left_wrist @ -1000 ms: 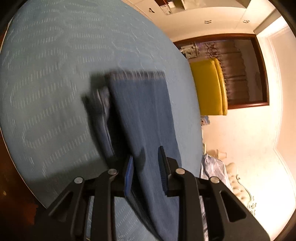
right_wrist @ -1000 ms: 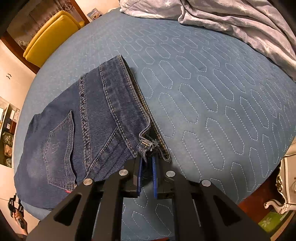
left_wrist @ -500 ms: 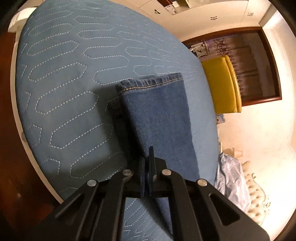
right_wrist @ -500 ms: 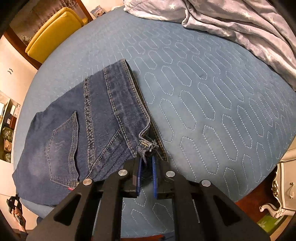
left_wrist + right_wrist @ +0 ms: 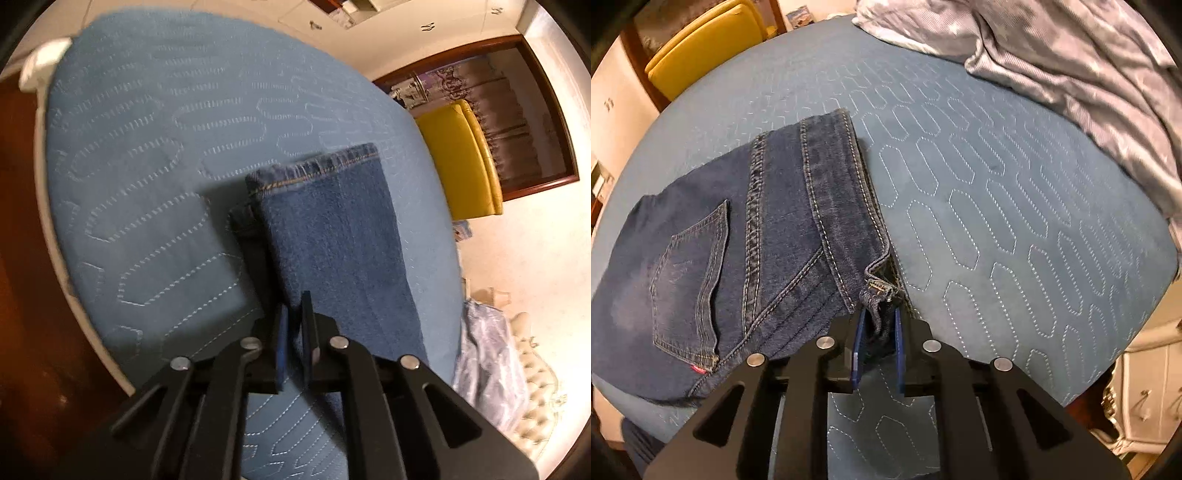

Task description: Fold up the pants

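Dark blue jeans [image 5: 783, 229] lie folded lengthwise on a blue quilted bed [image 5: 997, 206], back pocket [image 5: 690, 280] facing up. My right gripper [image 5: 878, 314] is at the near waistband corner. Its jaws are opening: a gap shows on both sides of the bunched denim that hangs between the pads. In the left wrist view the doubled leg [image 5: 332, 236] runs away from me to its stitched hem [image 5: 314, 166]. My left gripper [image 5: 293, 302] sits at the leg's left edge, jaws opening to a narrow gap with the denim edge still between them.
A grey crumpled blanket [image 5: 1071, 62] covers the bed's far right side. A yellow chair [image 5: 461, 158] stands beyond the bed by a dark-framed doorway. A white dresser [image 5: 1145, 376] is off the bed's right edge. The bed's edge [image 5: 74, 280] drops to a dark floor on the left.
The left jaws, wide a second ago, closed on the leg's edge and have now parted slightly. The right jaws, shut on the waistband corner before, now stand apart around it.
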{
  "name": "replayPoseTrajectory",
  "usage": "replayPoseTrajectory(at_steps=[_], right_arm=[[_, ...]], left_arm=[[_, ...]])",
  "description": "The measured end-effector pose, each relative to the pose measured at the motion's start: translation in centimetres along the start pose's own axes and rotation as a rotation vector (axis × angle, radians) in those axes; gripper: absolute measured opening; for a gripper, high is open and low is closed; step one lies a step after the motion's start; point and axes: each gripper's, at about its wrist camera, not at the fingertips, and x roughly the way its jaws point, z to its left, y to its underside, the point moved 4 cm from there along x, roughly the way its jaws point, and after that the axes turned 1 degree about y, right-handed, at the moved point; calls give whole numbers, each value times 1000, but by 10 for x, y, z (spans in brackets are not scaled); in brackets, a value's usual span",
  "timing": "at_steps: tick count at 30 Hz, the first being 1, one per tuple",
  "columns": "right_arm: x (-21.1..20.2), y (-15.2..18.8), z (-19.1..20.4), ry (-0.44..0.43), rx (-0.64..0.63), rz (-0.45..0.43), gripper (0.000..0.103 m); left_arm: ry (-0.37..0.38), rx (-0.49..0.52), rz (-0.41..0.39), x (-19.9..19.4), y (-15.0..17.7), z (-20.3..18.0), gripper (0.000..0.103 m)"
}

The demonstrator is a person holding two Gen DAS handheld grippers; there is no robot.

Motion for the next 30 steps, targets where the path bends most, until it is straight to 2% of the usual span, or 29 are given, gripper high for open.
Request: replayPoseTrajectory(at_steps=[1,2,3,5,6,7,8,10,13,15,17,18,19,20,22,25,27,28,29,30], right_arm=[[-3,1,-4,39,-5,-10,42],[-8,2,-6,65,-7,-16,55],[-13,3,-11,79,-10,-23,56],[-30,2,-24,118,-3,-51,56],[-39,-1,-28,160,-5,-74,57],[-51,-9,-24,193,-24,-115,57],[-55,-15,-16,177,-38,-133,57],[-64,-36,30,56,-117,-179,58],[-57,-65,103,-88,-219,-239,63],[-27,-86,143,-127,-251,-243,63],[15,-101,160,-118,-256,-180,58],[33,-105,161,-96,-255,-156,54],[61,-111,157,-25,-260,-124,43],[70,-112,154,-24,-258,-123,37],[76,-112,152,-3,-274,-160,31],[76,-104,162,61,-322,-214,32],[69,-103,160,67,-307,-233,33],[55,-96,159,52,-274,-246,37],[42,-90,154,53,-238,-260,56],[32,-83,150,39,-214,-275,58]], left_arm=[[-50,21,-21,-4,0,-1,30],[-118,38,-57,-11,0,0,41],[-186,54,-125,-22,-1,-1,49],[-266,132,-199,-35,0,-11,49],[-335,252,-253,-40,4,-30,49],[-367,346,-288,-41,11,-47,50],[-379,425,-304,-38,18,-63,51],[-377,629,-301,-18,47,-112,54],[-348,842,-283,16,100,-178,54],[-311,946,-233,42,146,-219,53],[-228,1029,-150,63,196,-253,50],[-195,1093,-125,72,228,-272,43],[-169,1143,-105,78,252,-284,39],[-122,1200,-75,84,284,-301,38],[-55,1261,-41,90,327,-323,38],[65,1326,46,113,393,-368,37],[106,1361,82,134,433,-399,34],[123,1385,91,144,455,-411,33],[144,1396,107,154,471,-426,33],[172,1395,140,166,489,-441,33]])
